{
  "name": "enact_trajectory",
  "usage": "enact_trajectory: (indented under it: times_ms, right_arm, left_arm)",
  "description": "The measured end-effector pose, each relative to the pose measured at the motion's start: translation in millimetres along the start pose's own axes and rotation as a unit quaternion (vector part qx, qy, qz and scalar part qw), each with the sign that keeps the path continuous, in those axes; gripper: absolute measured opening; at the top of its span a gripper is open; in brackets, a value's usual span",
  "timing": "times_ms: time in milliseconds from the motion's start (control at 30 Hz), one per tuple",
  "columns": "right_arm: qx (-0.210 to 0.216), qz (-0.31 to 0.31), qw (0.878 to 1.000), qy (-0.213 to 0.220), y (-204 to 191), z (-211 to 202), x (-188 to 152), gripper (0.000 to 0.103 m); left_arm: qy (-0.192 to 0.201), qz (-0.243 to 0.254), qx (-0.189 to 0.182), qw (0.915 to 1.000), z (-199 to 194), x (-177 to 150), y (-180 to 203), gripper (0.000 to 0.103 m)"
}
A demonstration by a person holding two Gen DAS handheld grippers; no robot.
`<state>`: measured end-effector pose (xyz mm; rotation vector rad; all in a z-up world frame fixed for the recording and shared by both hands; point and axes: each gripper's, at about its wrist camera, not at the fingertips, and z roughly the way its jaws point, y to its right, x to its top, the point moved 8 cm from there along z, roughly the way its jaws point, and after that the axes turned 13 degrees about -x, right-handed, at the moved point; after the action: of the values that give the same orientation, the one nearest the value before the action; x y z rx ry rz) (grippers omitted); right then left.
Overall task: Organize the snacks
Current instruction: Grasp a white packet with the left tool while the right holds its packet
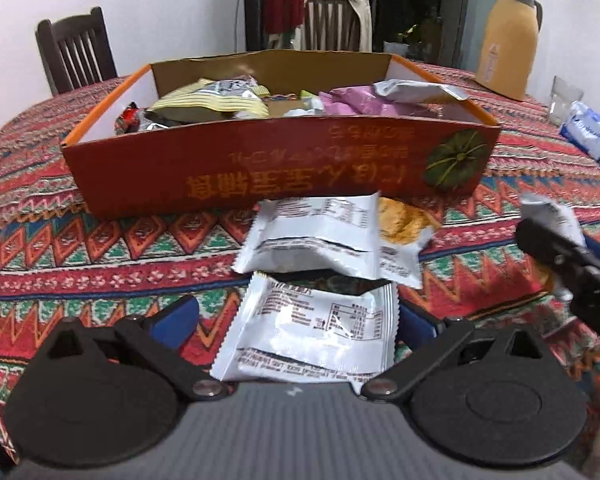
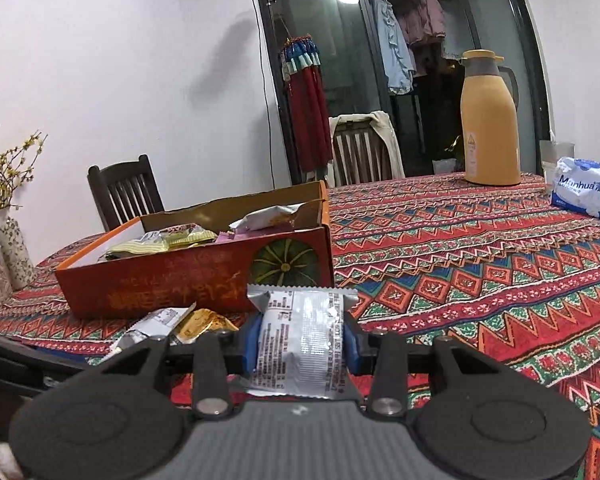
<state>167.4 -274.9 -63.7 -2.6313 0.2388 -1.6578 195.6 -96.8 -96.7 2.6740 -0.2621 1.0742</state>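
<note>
Fingers of the left gripper (image 1: 296,320) stood wide apart, one on each side of a white snack packet (image 1: 308,332) that lay flat on the desk (image 1: 100,248). Whether the blue pads touched the packet's edges I could not tell, but they did not look like they were squeezing it. The packet's long side ran across, from one finger to the other, so it looked like a wide thing for them to close on. Just past it lay two more packets, a white one (image 1: 312,236) and one with a biscuit picture (image 1: 404,224), close against the front wall of the red box (image 1: 260,168). The box sat straight ahead of the left fingers and already had snacks in it. The right gripper (image 2: 302,344) had its fingers clamped on a silver packet (image 2: 300,344), which stood up on end between the blue pads and was lifted off the desk. From the right hand, the box was ahead and to the left, with its near corner close by. I think the right hand was the one ready to drop its packet in, over the front wall. The left hand would need to pinch its packet first.
</note>
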Motion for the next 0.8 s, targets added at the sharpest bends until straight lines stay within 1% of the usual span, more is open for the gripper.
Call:
enact_trajectory:
  times_ms: [100,367,433,533,600,633,667,700,800]
  right_arm:
    - [0.005,0.000,1.000,-0.001,-1.5,-0.1,0.0,0.040]
    - [0.011,0.000,1.000,0.000,-2.4,-1.7,0.2,0.040]
    - [0.011,-0.002,1.000,-0.001,-2.6,-1.8,0.2,0.040]
    - [0.011,-0.005,1.000,-0.002,-3.3,-1.3,0.5,0.040]
    - [0.010,-0.007,1.000,-0.002,-3.6,-1.2,0.2,0.040]
    - [0.009,-0.007,1.000,-0.003,-3.8,-1.1,0.2,0.040]
    - [0.008,-0.008,1.000,-0.003,-4.0,-1.0,0.2,0.040]
    - [0.008,-0.008,1.000,-0.003,-4.1,-0.8,0.2,0.040]
    - [0.009,-0.011,1.000,-0.003,-5.6,-0.7,0.5,0.040]
  left_arm:
    - [0.007,0.003,0.002,1.0000,-0.5,-2.1,0.6,0.103]
    - [0.008,0.008,0.000,0.9999,-0.8,-1.8,1.9,0.103]
    - [0.011,0.008,0.000,0.9999,-1.5,-2.3,2.0,0.101]
    - [0.021,0.007,0.001,0.9998,-5.0,-2.4,1.7,0.090]
    - [0.028,0.007,0.001,0.9996,-8.6,-2.5,1.8,0.076]
    - [0.032,0.008,0.001,0.9995,-10.4,-2.8,2.0,0.074]
    - [0.034,0.008,-0.002,0.9994,-12.2,-3.1,2.6,0.067]
    - [0.036,0.010,-0.004,0.9993,-13.5,-3.1,3.0,0.064]
    - [0.038,0.013,-0.013,0.9991,-15.7,-4.1,3.6,0.061]
